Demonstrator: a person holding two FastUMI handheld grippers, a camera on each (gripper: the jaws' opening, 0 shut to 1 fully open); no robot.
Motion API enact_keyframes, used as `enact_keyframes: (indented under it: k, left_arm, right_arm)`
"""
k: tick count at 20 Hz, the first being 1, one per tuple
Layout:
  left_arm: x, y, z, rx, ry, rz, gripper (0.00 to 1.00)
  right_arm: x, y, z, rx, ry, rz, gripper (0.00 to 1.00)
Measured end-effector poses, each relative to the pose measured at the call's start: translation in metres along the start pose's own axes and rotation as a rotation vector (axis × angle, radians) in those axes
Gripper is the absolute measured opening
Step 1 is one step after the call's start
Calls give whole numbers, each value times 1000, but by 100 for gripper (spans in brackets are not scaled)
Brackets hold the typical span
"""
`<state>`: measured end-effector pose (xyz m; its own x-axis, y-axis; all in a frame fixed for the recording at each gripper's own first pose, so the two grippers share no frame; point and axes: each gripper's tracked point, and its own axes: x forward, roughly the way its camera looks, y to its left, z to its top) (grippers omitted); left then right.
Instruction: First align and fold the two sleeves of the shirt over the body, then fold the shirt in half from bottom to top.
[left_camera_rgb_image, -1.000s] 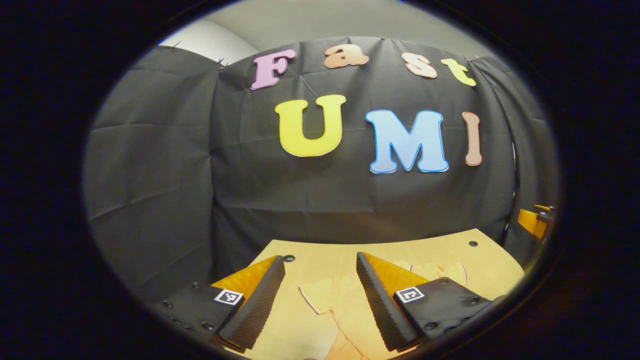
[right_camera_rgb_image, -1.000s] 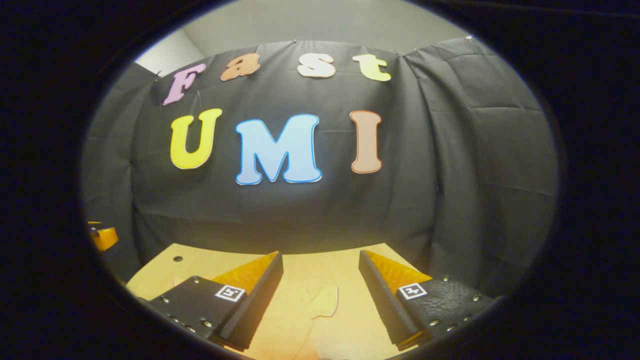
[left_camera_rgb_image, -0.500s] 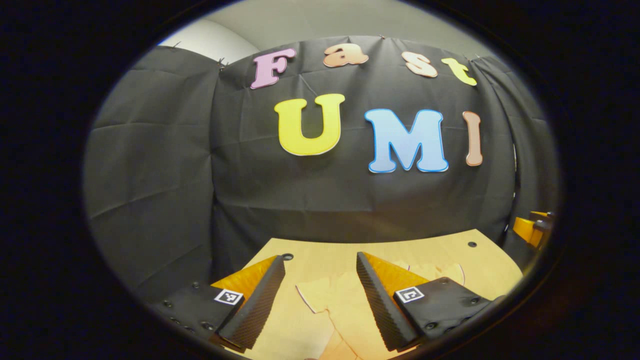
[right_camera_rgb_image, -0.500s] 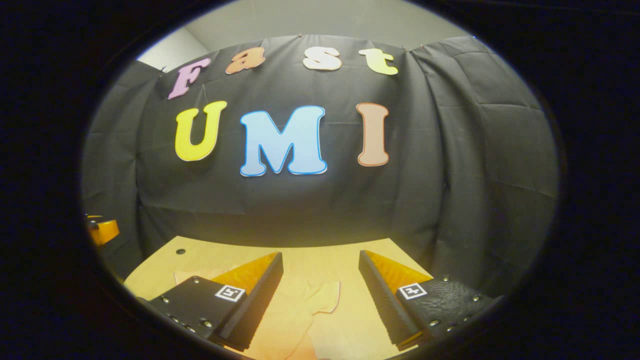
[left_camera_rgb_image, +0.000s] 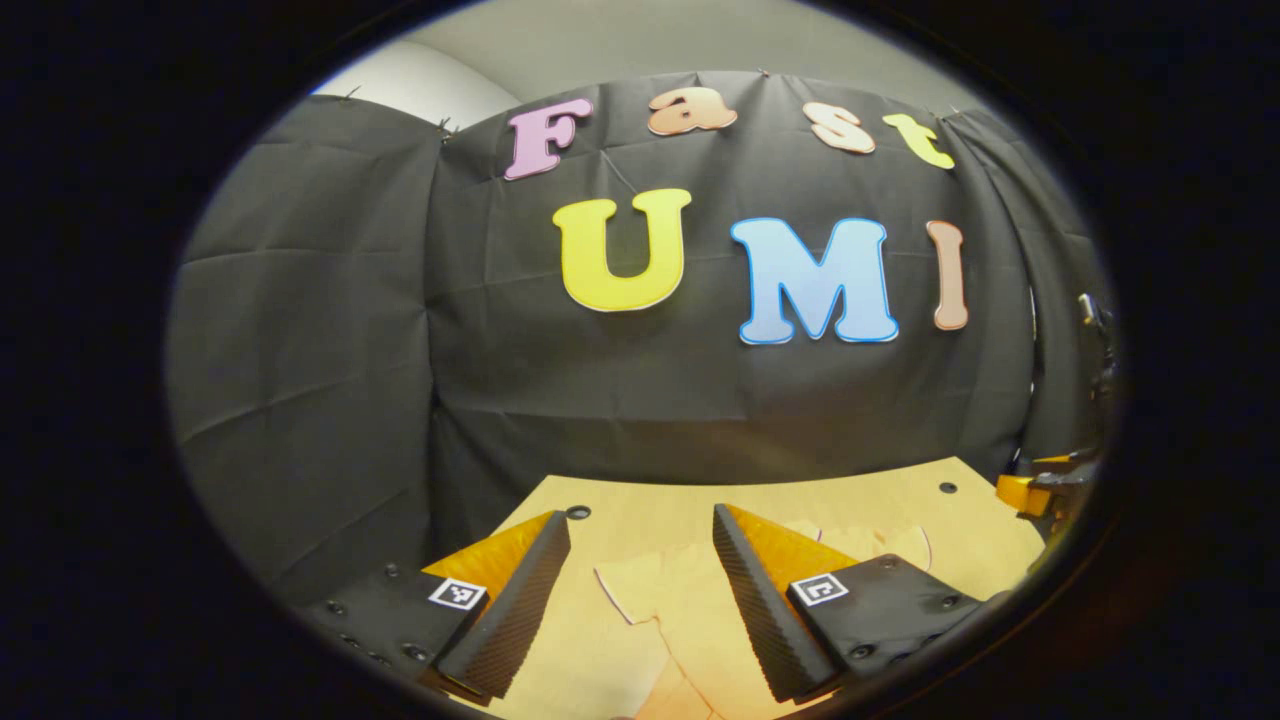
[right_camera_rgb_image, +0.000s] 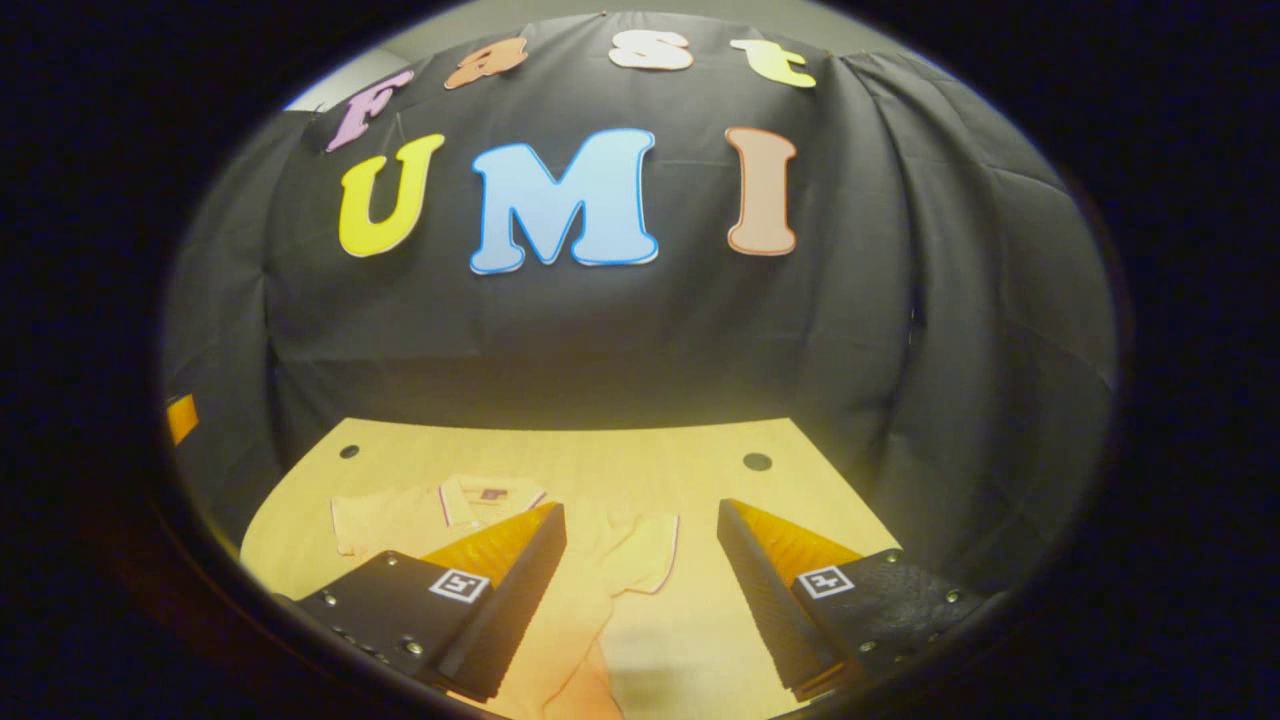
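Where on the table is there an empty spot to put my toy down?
The table is bare along its far edge, between the shirt and the black cloth wall. There is also bare wood beside the shirt's outer sleeve, toward the right gripper. The near middle is crowded: the shirt lies spread there, and the left gripper hovers over it too.

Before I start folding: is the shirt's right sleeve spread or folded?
Spread: the sleeve lies flat on the table, out from the body.
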<state>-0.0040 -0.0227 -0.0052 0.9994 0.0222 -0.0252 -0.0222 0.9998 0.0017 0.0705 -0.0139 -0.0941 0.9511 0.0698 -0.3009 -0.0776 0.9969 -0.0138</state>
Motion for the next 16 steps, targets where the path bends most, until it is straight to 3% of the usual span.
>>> enact_keyframes:
  k: [16]
  left_arm:
    - [14,15,-16,9,49,104,94]
  right_arm:
    - [148,-22,-119,-39,347,-14,96]
